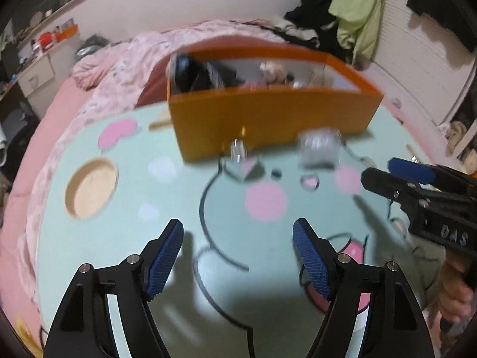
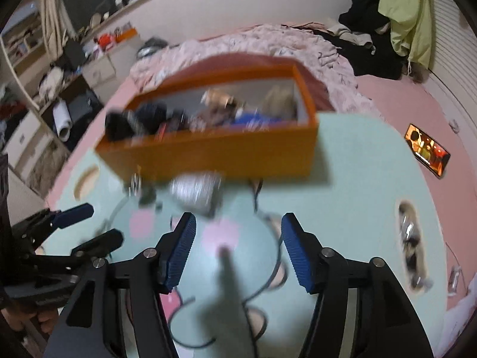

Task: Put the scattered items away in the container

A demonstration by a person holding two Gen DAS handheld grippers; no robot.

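Blue-padded jaws of the left gripper (image 1: 238,240) stand wide and empty over the mint table (image 1: 125,244); beyond lie a small clear bottle (image 1: 238,149) and a blurred silvery item (image 1: 319,147), both just before the orange container (image 1: 268,119); the right gripper (image 1: 387,173) enters at the right edge. From the right wrist, the right gripper (image 2: 237,235) gapes empty, the silvery item (image 2: 195,192) just ahead, against the container (image 2: 223,155); the left gripper (image 2: 95,223) sits at left, jaws parted; a phone (image 2: 427,149) lies on the bed.
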